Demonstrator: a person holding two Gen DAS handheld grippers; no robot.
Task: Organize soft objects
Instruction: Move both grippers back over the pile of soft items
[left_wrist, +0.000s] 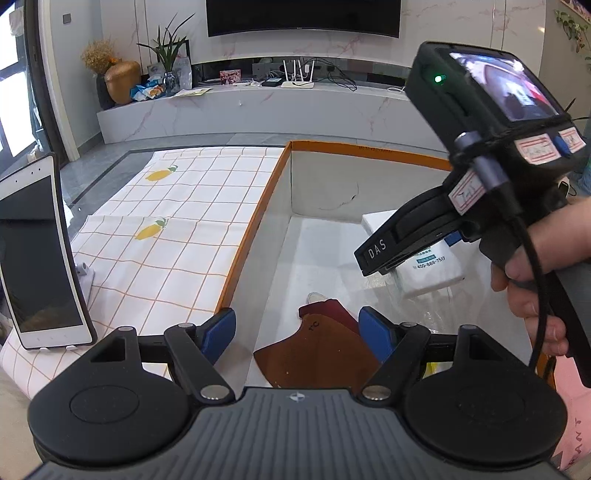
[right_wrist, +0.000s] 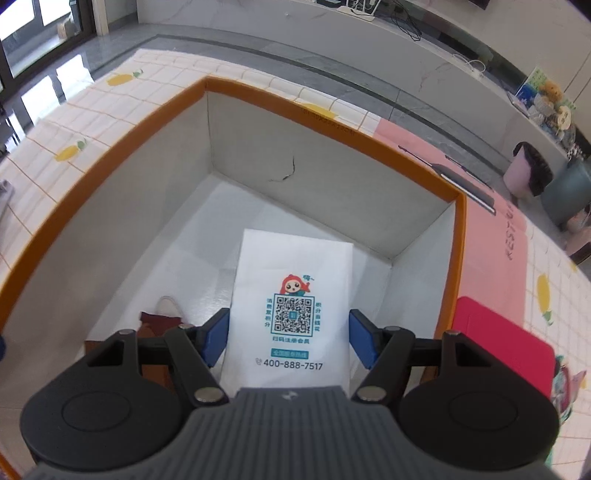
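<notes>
- Your right gripper sits over the white tissue pack, jaws spread wide, one blue pad either side of it. No pinch visible; I can't tell if the pads graze the pack's edges.
- The pack lies flat on the floor of the orange-rimmed box, printed side up, near the right wall. Judging by that, it's already placed and you've let go.
- Your left gripper is also wide open, holding nothing, hovering above the brown cloth pieces at the box's near end.
- A dark red piece lies just beyond the brown ones, touching them.
- Likely reason for the layout: soft items get grouped in the box, flat, side by side.
- Outside the box: lemon-print tablecloth, a white tablet propped at left.
</notes>
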